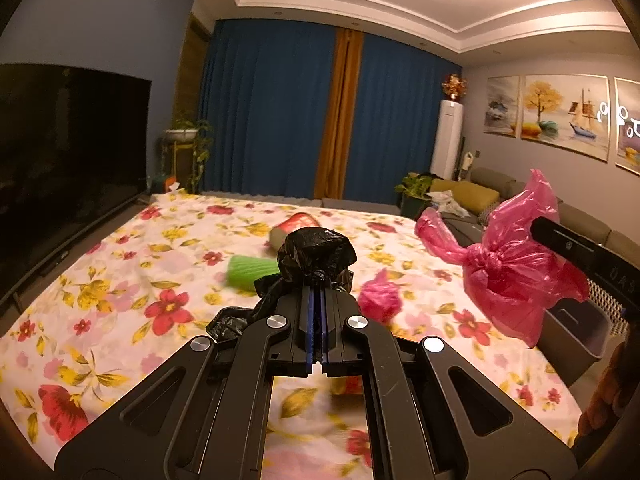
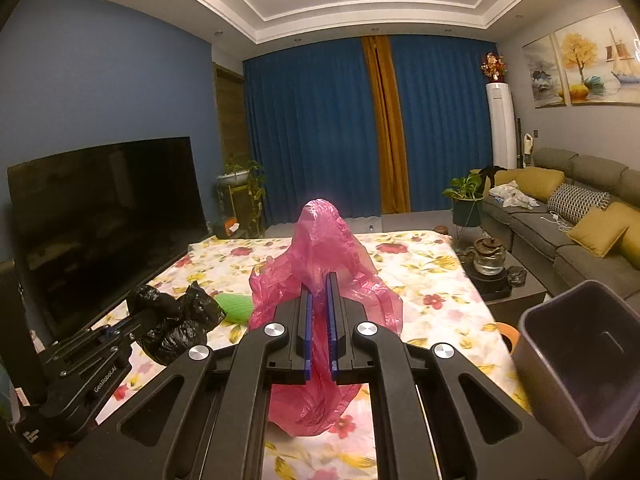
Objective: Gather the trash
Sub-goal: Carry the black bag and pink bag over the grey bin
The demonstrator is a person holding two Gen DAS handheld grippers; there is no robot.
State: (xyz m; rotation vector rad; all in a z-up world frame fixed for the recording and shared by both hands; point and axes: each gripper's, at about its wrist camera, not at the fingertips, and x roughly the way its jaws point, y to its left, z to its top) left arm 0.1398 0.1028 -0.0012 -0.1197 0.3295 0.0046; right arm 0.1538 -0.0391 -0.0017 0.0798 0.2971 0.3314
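Left hand-held gripper (image 1: 317, 286) clamped on my black bag (image 1: 316, 254). Right hand-held gripper (image 2: 320, 286) pinches my pink bag (image 2: 320, 248), jaws narrow.

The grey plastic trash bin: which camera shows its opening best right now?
The right wrist view. There the grey plastic trash bin sits at lower right with its rim and inside in sight. The left wrist view shows only part of it, half hidden behind the pink plastic bag.

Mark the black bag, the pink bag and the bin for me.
black bag (image 1: 316, 254), left wrist view, on its bunched top above the fingertips.
pink bag (image 2: 324, 240), right wrist view, on its upper bulge.
bin (image 2: 560, 360), right wrist view, on its outer wall.
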